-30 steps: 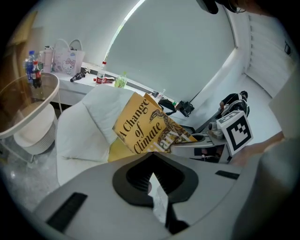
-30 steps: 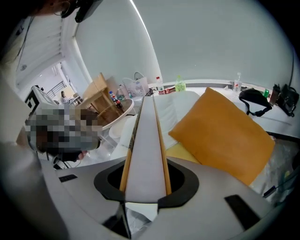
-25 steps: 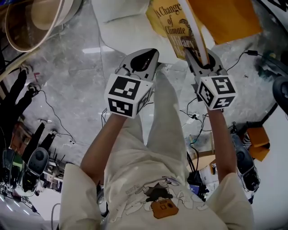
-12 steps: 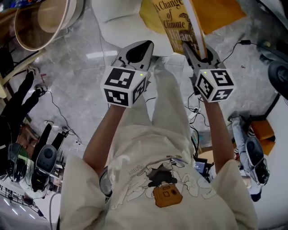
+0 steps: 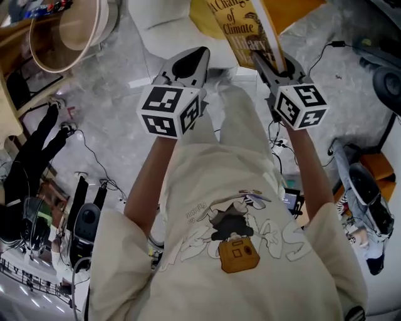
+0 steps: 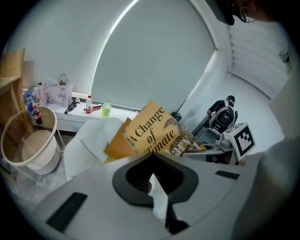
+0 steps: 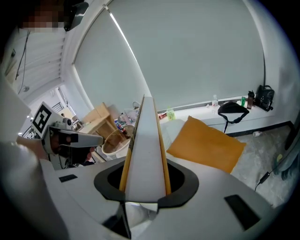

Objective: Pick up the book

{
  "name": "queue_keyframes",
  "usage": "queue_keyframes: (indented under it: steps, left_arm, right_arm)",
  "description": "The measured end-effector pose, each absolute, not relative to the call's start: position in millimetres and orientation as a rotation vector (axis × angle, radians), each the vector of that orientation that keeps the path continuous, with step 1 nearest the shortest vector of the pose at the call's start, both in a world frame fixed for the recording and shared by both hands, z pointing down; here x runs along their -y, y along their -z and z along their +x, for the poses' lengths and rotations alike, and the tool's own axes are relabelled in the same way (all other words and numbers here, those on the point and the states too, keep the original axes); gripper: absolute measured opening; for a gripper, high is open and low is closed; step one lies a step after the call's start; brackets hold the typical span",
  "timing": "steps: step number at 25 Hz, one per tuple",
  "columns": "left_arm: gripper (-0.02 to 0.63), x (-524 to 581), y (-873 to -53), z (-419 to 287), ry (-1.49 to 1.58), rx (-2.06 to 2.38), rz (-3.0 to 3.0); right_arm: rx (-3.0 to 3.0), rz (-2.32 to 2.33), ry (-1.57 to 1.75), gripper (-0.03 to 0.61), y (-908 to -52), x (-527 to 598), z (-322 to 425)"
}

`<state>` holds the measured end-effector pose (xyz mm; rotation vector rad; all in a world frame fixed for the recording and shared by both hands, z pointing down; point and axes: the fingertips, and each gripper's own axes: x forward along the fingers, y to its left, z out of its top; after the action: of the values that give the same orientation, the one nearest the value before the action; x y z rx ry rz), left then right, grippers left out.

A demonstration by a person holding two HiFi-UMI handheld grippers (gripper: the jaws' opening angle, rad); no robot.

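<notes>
yellow-covered book with dark lettering [image 5: 241,31] stands edge-on in your right gripper [image 5: 280,66], jaws clamped across its near end, up off the grey floor [image 5: 113,113]; its long axis runs straight out past the fingertips; your left gripper [image 5: 188,63], pinched together and empty, hangs alongside.

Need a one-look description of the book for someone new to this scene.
Find the white seat at the top of the head view, with the orange cushion to its right. Just below them in that view, the right gripper clamps the book between its fingers. Unlike the plain cushion, its yellow cover carries dark lettering, "A Change of Climate".
</notes>
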<state>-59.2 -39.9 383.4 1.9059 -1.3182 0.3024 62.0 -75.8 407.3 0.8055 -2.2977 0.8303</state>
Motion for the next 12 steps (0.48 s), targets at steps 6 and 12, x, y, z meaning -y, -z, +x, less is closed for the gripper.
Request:
queue_keyframes:
  steps: [6,12]
  left_arm:
    - [0.006,26.3,-339.4,-48.1,-0.256,1.362,1.924]
    - [0.006,30.1,-311.3,-53.1,-0.215,1.407,1.931]
  right_arm:
    - [2.346,0.809,-0.811,0.152,-365.1,59.1,82.0]
    - [2.402,0.802,-0.8,0.152,-333.5,54.7,77.6]
